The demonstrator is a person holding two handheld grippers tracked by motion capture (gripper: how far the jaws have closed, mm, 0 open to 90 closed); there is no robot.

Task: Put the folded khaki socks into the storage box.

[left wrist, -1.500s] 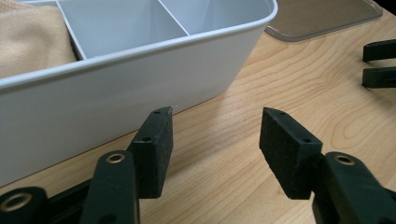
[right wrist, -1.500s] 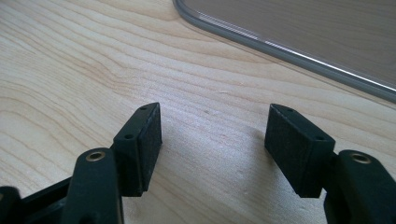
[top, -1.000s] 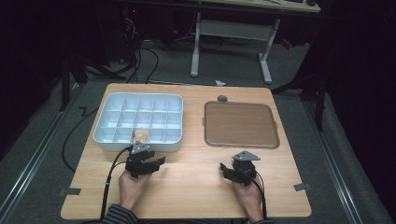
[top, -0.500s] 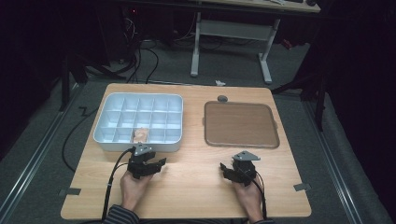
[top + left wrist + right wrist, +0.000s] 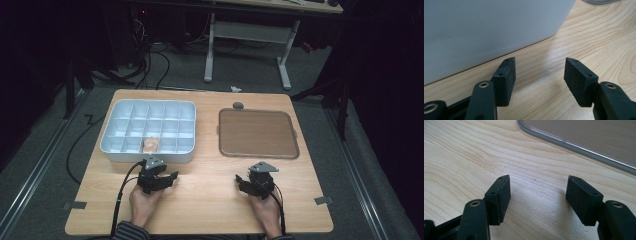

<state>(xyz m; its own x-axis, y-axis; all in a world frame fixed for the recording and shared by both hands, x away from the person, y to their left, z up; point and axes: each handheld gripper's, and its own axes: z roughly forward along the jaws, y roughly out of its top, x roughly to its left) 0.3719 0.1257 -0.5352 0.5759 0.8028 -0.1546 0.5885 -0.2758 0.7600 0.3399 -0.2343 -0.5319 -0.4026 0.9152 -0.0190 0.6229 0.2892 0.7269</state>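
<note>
A white compartment tray sits at the table's left, and a small tan piece lies in one of its front compartments. A flat brown tray with a clear rim lies at the right. My left gripper rests low on the wood just in front of the white tray, open and empty. In the left gripper view its jaws stand apart over bare wood, with the tray's white wall close ahead. My right gripper rests in front of the brown tray, open and empty, with the tray's rim ahead.
A small grey round object lies behind the brown tray. Bare wooden tabletop stretches between the two hands. Cables trail from both grippers toward the table's near edge. Beyond the table are a dark floor and a desk frame.
</note>
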